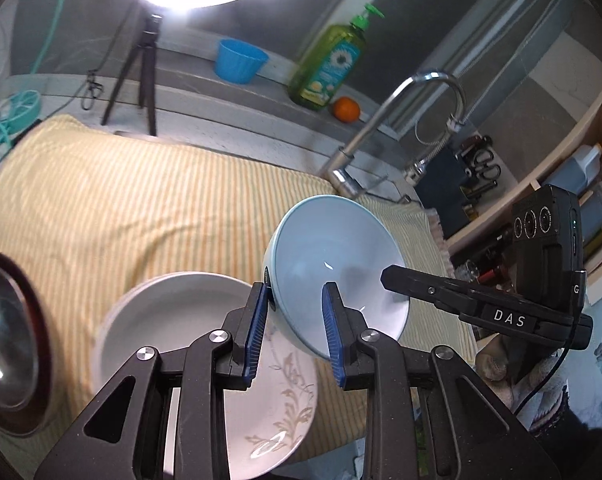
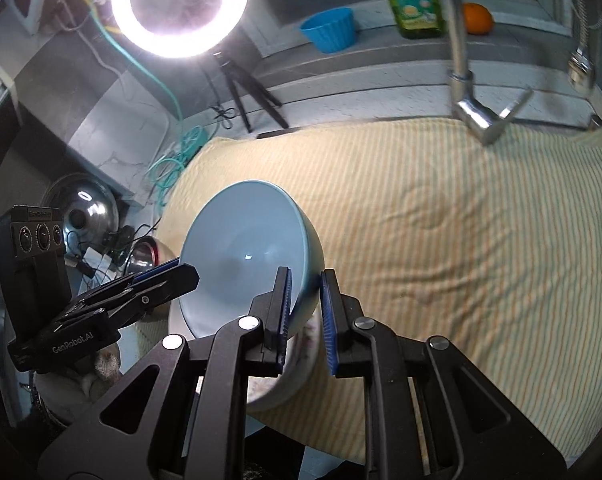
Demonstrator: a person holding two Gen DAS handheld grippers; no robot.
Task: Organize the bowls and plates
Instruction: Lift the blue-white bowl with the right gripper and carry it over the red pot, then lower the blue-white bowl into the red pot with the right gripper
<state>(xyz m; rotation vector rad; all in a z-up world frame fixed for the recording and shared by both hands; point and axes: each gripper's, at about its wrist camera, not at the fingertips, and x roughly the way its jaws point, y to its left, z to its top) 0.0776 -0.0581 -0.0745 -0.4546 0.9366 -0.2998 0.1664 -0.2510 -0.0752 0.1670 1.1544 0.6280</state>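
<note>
Left wrist view: the left gripper clamps the blue bowl's rim at centre, above stacked plates lower left — stacking probably half done.

Right wrist view: the right gripper pinches the opposite rim — the bowl is tilted, not yet set down.

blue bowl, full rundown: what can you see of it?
The blue bowl is pale blue, glossy, ceramic-looking, plain and empty inside. It is tilted, opening toward both cameras, held above a stack of white plates on the striped cloth. The left claw straddles one side of its rim, one finger inside and one outside; the right claw does the same on the opposite side. No chips or cracks show.
</note>
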